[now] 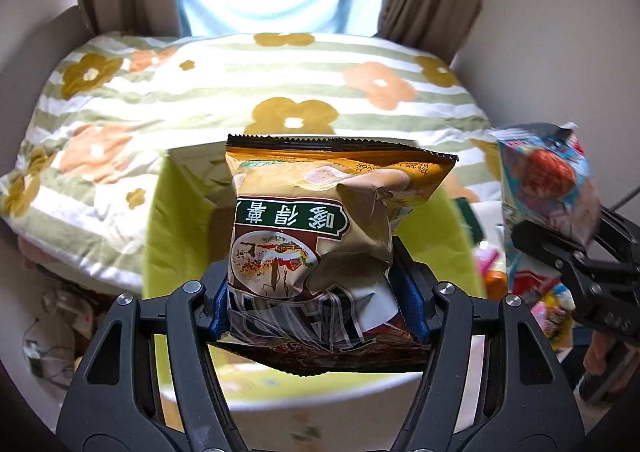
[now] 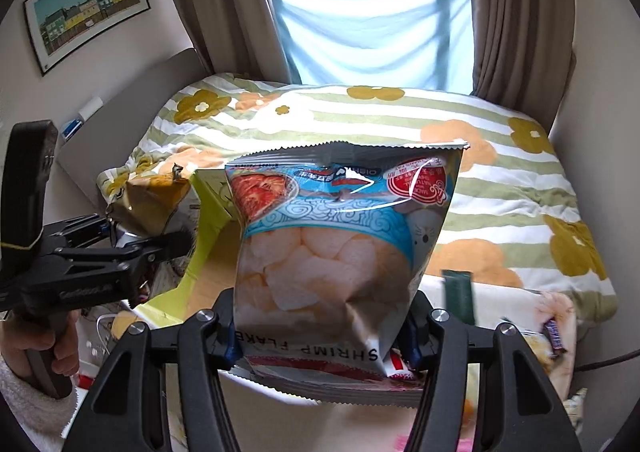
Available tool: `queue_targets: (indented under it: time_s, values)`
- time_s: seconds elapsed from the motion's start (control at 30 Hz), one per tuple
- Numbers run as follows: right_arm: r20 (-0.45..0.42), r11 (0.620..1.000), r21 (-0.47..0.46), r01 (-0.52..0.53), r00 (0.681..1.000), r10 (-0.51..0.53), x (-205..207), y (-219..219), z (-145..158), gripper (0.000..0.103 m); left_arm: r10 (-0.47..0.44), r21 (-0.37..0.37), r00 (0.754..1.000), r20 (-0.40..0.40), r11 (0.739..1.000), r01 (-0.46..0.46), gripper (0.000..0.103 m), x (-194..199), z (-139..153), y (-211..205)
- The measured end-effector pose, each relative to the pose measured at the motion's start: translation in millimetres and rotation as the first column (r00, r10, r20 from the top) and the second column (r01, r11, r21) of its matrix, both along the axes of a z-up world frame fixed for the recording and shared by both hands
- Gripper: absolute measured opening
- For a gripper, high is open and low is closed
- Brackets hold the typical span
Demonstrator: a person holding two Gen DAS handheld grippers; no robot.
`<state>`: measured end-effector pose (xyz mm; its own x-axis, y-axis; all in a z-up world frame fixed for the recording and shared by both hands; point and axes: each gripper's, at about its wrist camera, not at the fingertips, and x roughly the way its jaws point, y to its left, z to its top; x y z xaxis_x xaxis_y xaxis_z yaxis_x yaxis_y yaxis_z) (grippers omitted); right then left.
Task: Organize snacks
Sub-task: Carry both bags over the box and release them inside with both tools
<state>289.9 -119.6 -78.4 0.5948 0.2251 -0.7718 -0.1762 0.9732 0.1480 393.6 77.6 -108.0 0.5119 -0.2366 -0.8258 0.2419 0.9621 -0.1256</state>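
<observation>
Tilting downward, each hand-held gripper clamps a bag: left brown chip bag, right shrimp flakes bag.

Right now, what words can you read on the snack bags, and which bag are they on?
"SHRIMP FLAKE", upside down, the rest hidden: on the blue shrimp bag held in the right tool.
Three big white Chinese characters, upside down on a green band: on the brown snack bag held in the left tool.
Red round seal on the shrimp bag: too small to read.
Small print near the brown bag's top: blurred.
</observation>
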Motion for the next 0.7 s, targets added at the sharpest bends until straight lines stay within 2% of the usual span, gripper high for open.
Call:
queue_targets:
  time_s: [0.27, 0.33, 0.37, 0.4, 0.43, 0.57, 0.7]
  values:
    - [-0.077, 0.997, -0.003, 0.078, 0.994, -0.078, 38, 45, -40, 0.055, 0.01, 0.078, 0.996, -0.085, 0.997, -0.004, 0.063, 69, -51, 33]
    - [-0.094, 0.996, -0.018, 0.089, 0.991, -0.09, 43, 52, -47, 0.055, 0.009, 0.101, 0.996, -0.091, 0.995, 0.001, 0.068, 78, -62, 32]
    - [-0.102, 0.995, -0.026, 0.092, 0.99, -0.094, 45, 54, -52, 0.055, 0.007, 0.11, 0.996, -0.091, 0.994, 0.003, 0.073, 82, -68, 33]
    - [-0.114, 0.995, -0.033, 0.097, 0.988, -0.1, 47, 56, -57, 0.055, 0.005, 0.114, 0.996, -0.091, 0.994, 0.005, 0.093, 81, -70, 32]
    - [-0.125, 0.994, -0.036, 0.101, 0.987, -0.104, 49, 57, -61, 0.055, 0.007, 0.116, 0.996, -0.094, 0.993, 0.004, 0.103, 83, -74, 33]
    - [-0.167, 0.993, -0.06, 0.105, 0.979, -0.114, 55, 60, -77, 0.055, 0.008, 0.056, 0.991, -0.131, 0.998, -0.001, 0.103, 83, -82, 44]
    - [-0.189, 0.991, -0.079, 0.106, 0.975, -0.119, 60, 60, -86, 0.055, 0.025, 0.063, 0.992, -0.123, 0.998, -0.017, 0.103, 68, -77, 57]
